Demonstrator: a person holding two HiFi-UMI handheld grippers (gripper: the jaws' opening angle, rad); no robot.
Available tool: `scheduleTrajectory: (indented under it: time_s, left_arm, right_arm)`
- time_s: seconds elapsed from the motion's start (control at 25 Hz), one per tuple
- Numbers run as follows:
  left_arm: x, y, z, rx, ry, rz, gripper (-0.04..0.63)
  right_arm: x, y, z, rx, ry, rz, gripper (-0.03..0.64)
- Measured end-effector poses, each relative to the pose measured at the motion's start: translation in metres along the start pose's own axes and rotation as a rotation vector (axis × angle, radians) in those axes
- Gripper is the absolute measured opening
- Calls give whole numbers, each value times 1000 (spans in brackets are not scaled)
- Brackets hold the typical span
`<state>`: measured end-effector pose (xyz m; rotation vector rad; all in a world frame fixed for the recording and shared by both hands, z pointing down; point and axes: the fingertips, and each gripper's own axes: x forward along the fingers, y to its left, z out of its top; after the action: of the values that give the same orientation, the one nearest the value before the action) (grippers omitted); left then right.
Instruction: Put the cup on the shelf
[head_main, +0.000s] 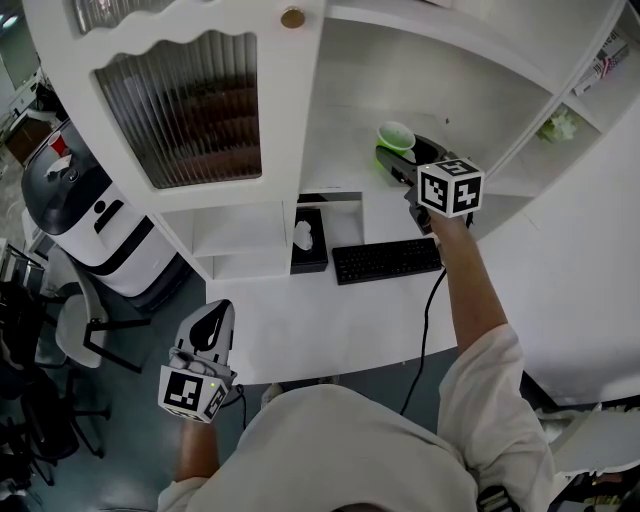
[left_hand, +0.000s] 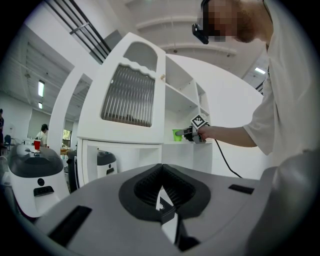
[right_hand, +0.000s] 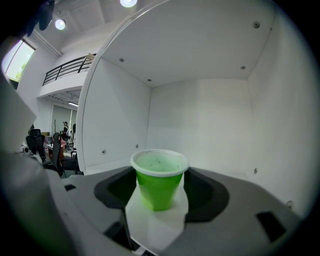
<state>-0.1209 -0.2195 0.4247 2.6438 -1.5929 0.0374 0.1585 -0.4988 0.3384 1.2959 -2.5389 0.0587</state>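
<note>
A person stands at a white shelf unit, seen from above, with a gripping tool in each hand.

The task looks nearly finished. The green cup (head_main: 397, 136) stands upright on the white shelf (head_main: 345, 165), inside an open compartment above the tabletop (head_main: 330, 320). A black keyboard (head_main: 385, 260) lies on the tabletop below it. What seems left is to draw the tool back without knocking the cup over.

The right tool (head_main: 394, 156) reaches into the compartment at the end of an outstretched arm. In the right gripper view, the cup (right_hand: 159, 182) sits centred between the two jaws, with its base on the white shelf board. The jaws are wide apart. A strip of shelf shows on either side of the cup's base, and the pads do not appear to press on its sides. By that reading the right tool has let go and holds nothing, though the cup is still between its jaws near the tips.

The left tool (head_main: 212, 325) hangs low beside the person, well away from the shelf and off the tabletop's near edge. Its jaws are closed together with nothing between them. In the left gripper view, the cup (left_hand: 177, 135) appears small and distant at the tip of the right tool.
</note>
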Motion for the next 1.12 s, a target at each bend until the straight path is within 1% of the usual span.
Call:
scheduleTrajectory:
  time_s: [0.12, 0.32, 0.52, 0.92, 1.12]
  left_arm:
    - [1, 0, 0, -2, 0, -3, 2]
    - [1, 1, 1, -2, 1, -5, 2]
    - [3, 1, 0, -5, 1, -9, 2]
    - [5, 0, 1, -6, -1, -18, 2]
    - [7, -1, 2, -6, -5, -33, 2]
  right_arm:
    - [0, -1, -1, -2, 4, 0, 308]
    - [1, 0, -2, 1, 4, 6, 350]
    - [0, -4, 0, 2, -6, -8, 374]
    - [-4, -3, 4, 0, -17, -7, 370]
    - [-14, -4, 4, 6, -26, -20, 364]
